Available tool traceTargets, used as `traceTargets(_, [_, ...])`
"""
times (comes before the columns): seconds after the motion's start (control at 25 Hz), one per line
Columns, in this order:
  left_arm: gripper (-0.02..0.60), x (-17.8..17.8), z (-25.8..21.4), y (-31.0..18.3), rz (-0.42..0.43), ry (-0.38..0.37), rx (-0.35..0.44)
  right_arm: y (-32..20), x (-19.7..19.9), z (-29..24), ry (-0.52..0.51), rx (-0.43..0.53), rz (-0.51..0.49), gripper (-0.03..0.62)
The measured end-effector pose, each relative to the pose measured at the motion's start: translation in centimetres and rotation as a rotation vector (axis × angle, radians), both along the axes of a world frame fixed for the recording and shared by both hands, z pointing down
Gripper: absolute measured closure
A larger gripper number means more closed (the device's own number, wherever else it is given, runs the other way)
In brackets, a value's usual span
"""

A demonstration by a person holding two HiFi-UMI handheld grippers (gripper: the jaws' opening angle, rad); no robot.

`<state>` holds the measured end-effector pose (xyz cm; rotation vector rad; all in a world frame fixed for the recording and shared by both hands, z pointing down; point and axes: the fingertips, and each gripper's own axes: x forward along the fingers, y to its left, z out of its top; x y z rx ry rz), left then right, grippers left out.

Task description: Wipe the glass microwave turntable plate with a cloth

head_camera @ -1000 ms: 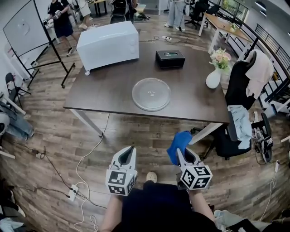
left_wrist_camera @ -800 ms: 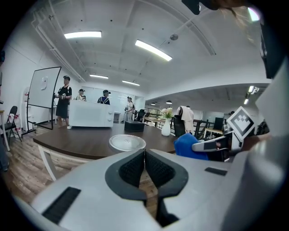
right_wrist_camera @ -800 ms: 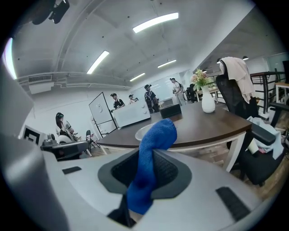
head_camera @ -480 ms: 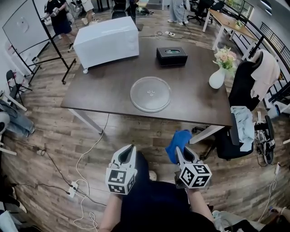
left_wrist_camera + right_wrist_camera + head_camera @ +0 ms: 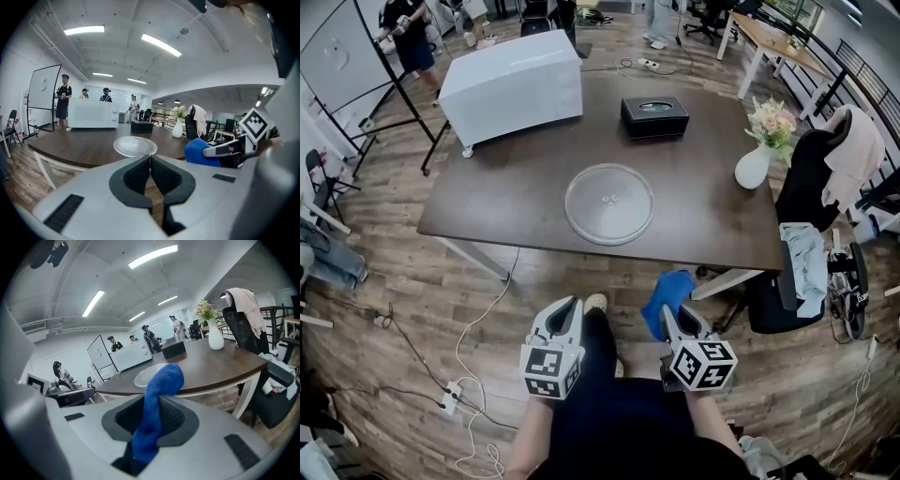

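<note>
Table [image 5: 506, 187] nearer | right claw [image 5: 667, 315] grips cloth [image 5: 669, 292] | chair [image 5: 802, 167] beside it

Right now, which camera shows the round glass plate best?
The head view: the glass plate shows whole and round from above. The left gripper view shows a thin oval; in the right gripper view the blue cloth hides part.

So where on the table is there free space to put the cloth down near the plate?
The table is bare left of the plate, in front of the microwave, and right of it, between plate and vase. A narrower gap lies between microwave and black box. The far edge is the crowded part.
</note>
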<state>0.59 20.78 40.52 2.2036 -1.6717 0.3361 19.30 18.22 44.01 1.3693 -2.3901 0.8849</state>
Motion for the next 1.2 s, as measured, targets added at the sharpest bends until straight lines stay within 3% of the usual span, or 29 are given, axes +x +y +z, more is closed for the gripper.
traceTargets(0.76, [0.575,-8.4,0.6,-20.5,0.007,0.024,-0.021,-20.6,-8.5,-1.0,0.002,0.010,0.003,0.525])
traceTargets(1.2, [0.575,-10.5,2.8,-27.8,0.084,0.021,-0.058,-27.1,-10.0,-0.1,0.011,0.009,0.076,0.525])
